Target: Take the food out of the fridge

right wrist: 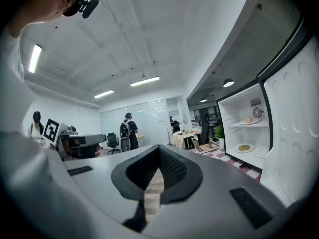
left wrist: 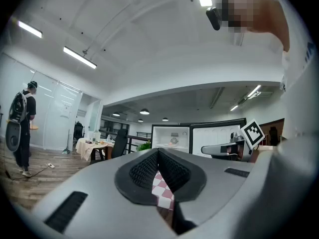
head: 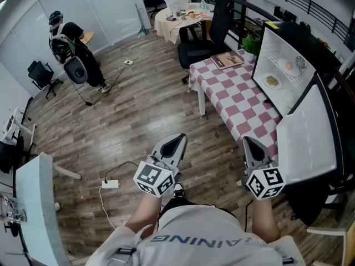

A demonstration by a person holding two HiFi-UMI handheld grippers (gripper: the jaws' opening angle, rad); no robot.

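The white fridge (head: 265, 49) stands open on the checkered table (head: 238, 101), with its door (head: 308, 132) swung toward me. On its shelves lie a plate of food (head: 272, 81) and a small round pale food item (head: 288, 66). Both show in the right gripper view too, the plate of food (right wrist: 243, 148) below the round food item (right wrist: 248, 119). My left gripper (head: 176, 143) and right gripper (head: 252, 146) are held level over the floor, short of the fridge. Both are shut with nothing between the jaws.
A person with a backpack (head: 72, 43) stands far left. A black office chair (head: 202, 35) and a round table (head: 180, 18) sit beyond the checkered table. A book (head: 227, 60) and a plant (head: 250, 44) are beside the fridge. A power strip (head: 110, 184) lies on the floor.
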